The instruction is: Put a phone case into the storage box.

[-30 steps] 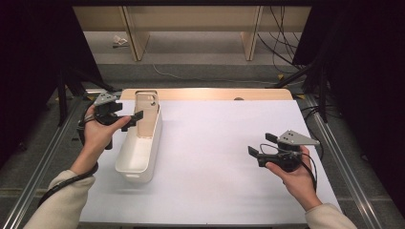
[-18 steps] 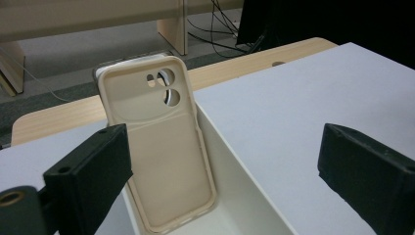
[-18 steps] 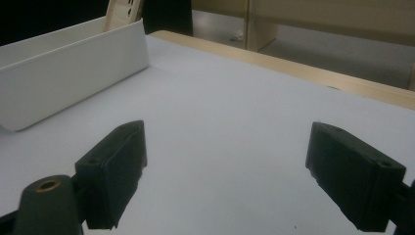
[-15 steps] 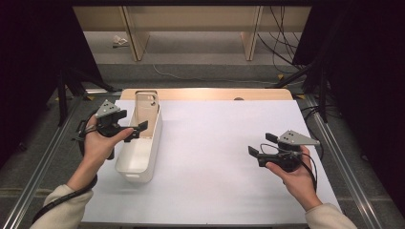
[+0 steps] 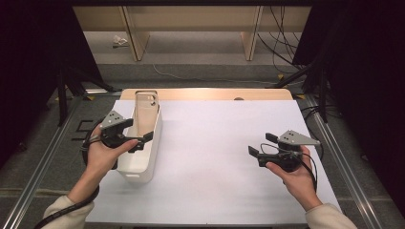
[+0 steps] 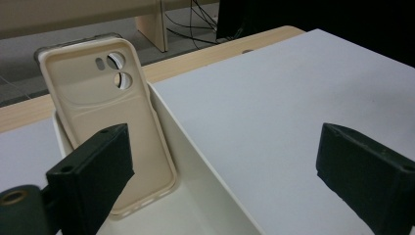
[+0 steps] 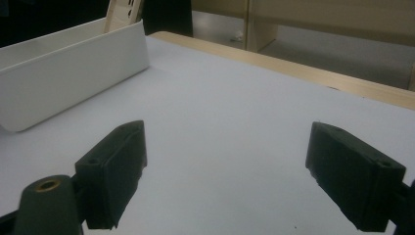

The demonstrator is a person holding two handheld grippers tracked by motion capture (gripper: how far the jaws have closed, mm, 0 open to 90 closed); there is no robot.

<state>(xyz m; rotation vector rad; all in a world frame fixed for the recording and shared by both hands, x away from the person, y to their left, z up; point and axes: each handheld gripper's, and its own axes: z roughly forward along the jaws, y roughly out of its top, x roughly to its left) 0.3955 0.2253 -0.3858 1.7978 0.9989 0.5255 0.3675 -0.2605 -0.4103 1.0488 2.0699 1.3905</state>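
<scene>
Item: left tongs (image 5: 143, 138), near left. Jaws spread wide, holding nothing; one jaw sits inside the white bin (image 5: 154, 148), the other outside its right wall, as the left gripper view shows.

Item: right tongs (image 5: 260, 145), near right. Jaws wide, holding nothing, hovering low over bare tabletop (image 5: 215, 143), well apart from the bin.

Item: white bin, left side of the tabletop, long axis running near to far. Its right wall stands between the left jaws and is the main obstruction.

Item: phone case (image 6: 110, 117), beige, camera cut-outs at top. Stands upright, leaning on the bin's far end wall, foot on the bin floor.

Risks, judged:
- closing now would likely pinch the bin wall rather than the case, and drag or tip the light bin;
- a nudge to the case's edge could knock it flat into the bin, where the walls crowd any grip;
- a soft case may flex and slip under a shallow pinch.

Item: floor beyond the far edge, with wooden furniture legs (image 5: 136, 36) and loose cables (image 5: 282, 43), clear of the work.
</scene>
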